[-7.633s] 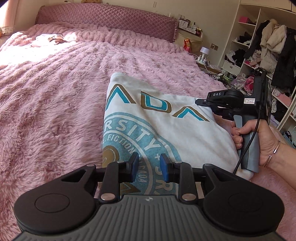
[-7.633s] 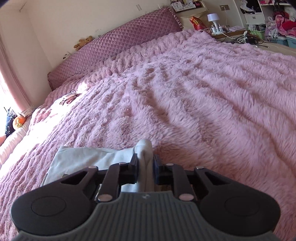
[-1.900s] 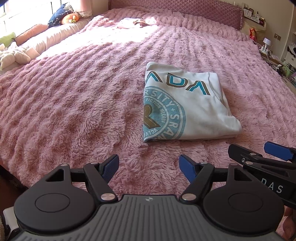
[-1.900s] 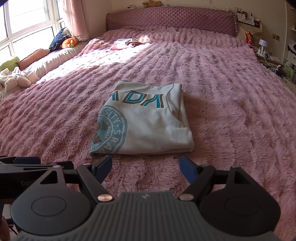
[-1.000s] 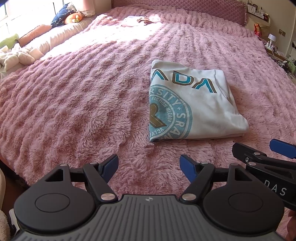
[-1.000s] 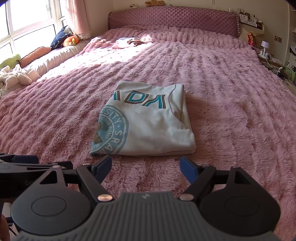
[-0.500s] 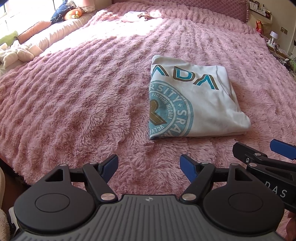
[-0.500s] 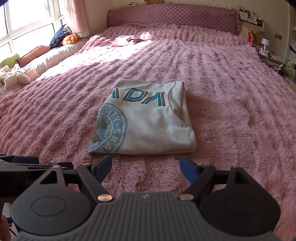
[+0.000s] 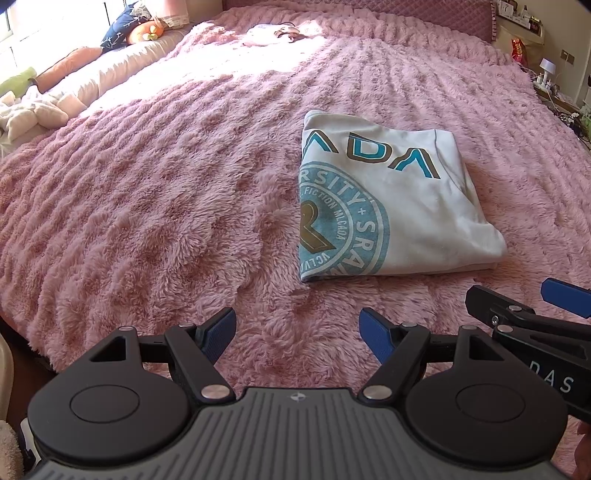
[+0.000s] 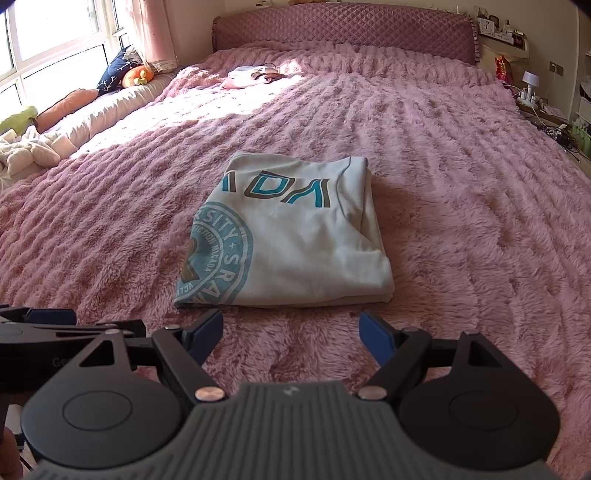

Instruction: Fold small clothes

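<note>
A fluffy pink bed (image 9: 155, 192) fills the room, with the folded T-shirt (image 10: 291, 236) lying mid-blanket. Any nudge could likely slump its loose right-hand layers. Short of the shirt's near edge, the left claw (image 9: 297, 330) and right claw (image 10: 291, 328) hang side by side, tilted downward, both released and empty.

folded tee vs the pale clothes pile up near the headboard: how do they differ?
Fold: the folded T-shirt is a flat, squared rectangle; the far pile of clothes is a loose, uneven heap.
Place: the T-shirt lies mid-bed just ahead of both open grippers; the pile sits far up toward the headboard.
Light: the T-shirt is in shade; the pile is in a sun patch.
Print: the T-shirt shows teal lettering and a round emblem; none is discernible on the pile.
Both rest on the pink blanket, untouched.
</note>
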`<state>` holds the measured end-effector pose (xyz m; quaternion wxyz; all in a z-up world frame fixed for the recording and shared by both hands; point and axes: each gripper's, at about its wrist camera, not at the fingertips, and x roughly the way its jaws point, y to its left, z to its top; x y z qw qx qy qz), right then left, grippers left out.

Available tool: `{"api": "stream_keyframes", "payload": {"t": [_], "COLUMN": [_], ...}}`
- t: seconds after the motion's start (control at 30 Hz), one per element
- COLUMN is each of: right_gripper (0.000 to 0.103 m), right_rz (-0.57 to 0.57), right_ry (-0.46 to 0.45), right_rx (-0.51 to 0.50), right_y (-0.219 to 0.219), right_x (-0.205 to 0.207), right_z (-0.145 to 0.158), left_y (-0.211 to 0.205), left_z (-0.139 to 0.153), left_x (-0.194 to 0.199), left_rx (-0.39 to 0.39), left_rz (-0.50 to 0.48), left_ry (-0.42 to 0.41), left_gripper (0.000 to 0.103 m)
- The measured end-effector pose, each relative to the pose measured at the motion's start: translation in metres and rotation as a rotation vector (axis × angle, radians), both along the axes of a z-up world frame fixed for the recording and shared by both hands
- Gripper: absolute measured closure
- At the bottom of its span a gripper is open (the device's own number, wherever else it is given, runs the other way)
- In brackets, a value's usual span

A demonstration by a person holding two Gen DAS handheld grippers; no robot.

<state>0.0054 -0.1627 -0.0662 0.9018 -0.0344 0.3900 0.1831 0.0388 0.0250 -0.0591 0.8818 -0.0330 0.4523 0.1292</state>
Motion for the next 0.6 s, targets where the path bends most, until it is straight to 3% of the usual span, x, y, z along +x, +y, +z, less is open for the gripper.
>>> {"api": "stream_keyframes", "payload": {"t": [0.6], "right_gripper": [0.026], "right_rz": [-0.009], "right_ry": [0.014], "right_rx": [0.007], "right_y": [-0.0017], "right_x": [0.0044], "right_z": [-0.0043], "left_y": [-0.0007], "left_z": [-0.0035], "left_x": [-0.0005], "left_rx": [0.005], "left_rz": [-0.016], "left_ry": [-0.057], "left_gripper": [0.015]}}
